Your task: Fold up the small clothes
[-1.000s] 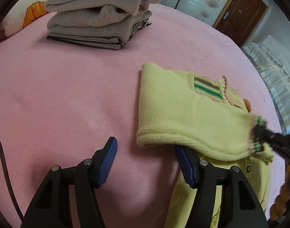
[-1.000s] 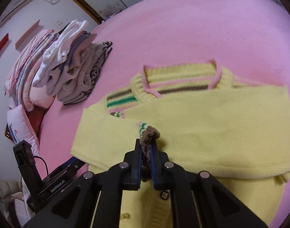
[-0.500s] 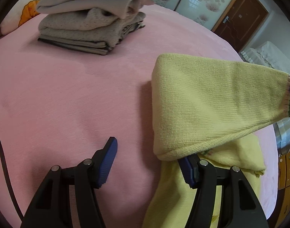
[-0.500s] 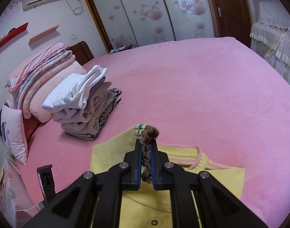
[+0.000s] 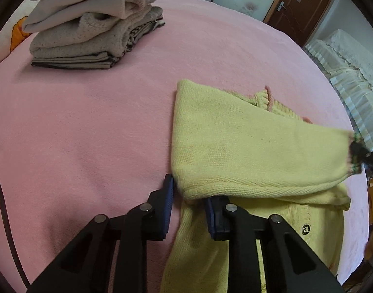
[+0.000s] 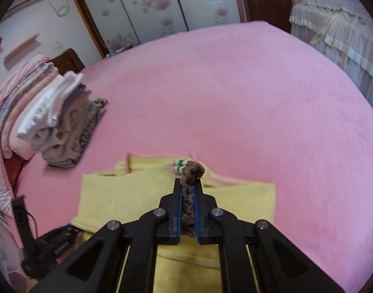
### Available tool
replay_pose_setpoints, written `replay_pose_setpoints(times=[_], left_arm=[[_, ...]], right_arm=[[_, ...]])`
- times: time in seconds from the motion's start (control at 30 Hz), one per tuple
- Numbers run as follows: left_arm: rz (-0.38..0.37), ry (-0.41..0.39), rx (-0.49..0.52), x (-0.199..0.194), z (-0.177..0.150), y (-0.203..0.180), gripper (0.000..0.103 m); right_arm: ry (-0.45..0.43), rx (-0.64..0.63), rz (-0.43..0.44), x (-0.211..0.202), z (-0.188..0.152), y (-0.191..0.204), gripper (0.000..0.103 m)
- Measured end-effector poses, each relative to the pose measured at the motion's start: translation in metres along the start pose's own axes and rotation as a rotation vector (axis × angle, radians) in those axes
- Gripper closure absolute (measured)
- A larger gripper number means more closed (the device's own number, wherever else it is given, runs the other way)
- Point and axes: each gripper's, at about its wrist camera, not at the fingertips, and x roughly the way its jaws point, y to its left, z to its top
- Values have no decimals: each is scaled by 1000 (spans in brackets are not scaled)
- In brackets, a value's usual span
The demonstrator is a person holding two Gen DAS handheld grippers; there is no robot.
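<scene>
Two hand-held grippers are working one yellow knit cardigan, which lies on a pink bed.

Left wrist view first: the left hand-held gripper has just been closing its jaws, and the folded edge of the cardigan sits between the blue pads. They're close to the knit on both sides, but I honestly can't tell if they're actually squeezing it. A sleeve is stretched across the garment's body toward the right edge of the frame, where the right hand-held gripper has its striped cuff. There's a dark button on the front panel below the sleeve, and the pink-trimmed collar pokes up at the far side. A stack of folded clothes sits well apart at the upper left, on the same bed.

Right wrist view: the right hand-held gripper is pressed together on the cuff, with brown and green trim bunched up between and above the pads. The cardigan is spread out below it on the bed. The folded stack is off to the left, next to a pile of bedding. The picture is a bit blurry.
</scene>
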Motion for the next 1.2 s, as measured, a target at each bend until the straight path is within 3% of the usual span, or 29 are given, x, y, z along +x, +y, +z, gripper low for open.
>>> replay_pose_setpoints(times=[0.3, 0.43, 0.5, 0.6, 0.77, 0.9, 1.1, 1.2], left_arm=[[1, 16, 19, -3, -3, -1, 78], [-6, 19, 24, -5, -5, 1, 71], [-5, 18, 23, -9, -6, 2, 60], [0, 6, 17, -21, -9, 6, 34], [-30, -28, 22, -52, -9, 10, 33], [-58, -91, 10, -72, 2, 6, 33], [-114, -121, 17, -56, 30, -20, 35], [-163, -116, 29, -37, 36, -35, 42]], right_arm=[[90, 49, -19, 34, -22, -20, 95], [115, 58, -46, 39, -23, -25, 90], [116, 63, -46, 37, -22, -28, 86], [95, 38, -93, 29, -20, -25, 82], [28, -3, -140, 5, -16, -22, 77], [-27, -37, -85, -13, -15, -5, 77], [-36, -124, 29, -5, -20, 48, 77], [-18, -156, 57, 13, -22, 68, 77]])
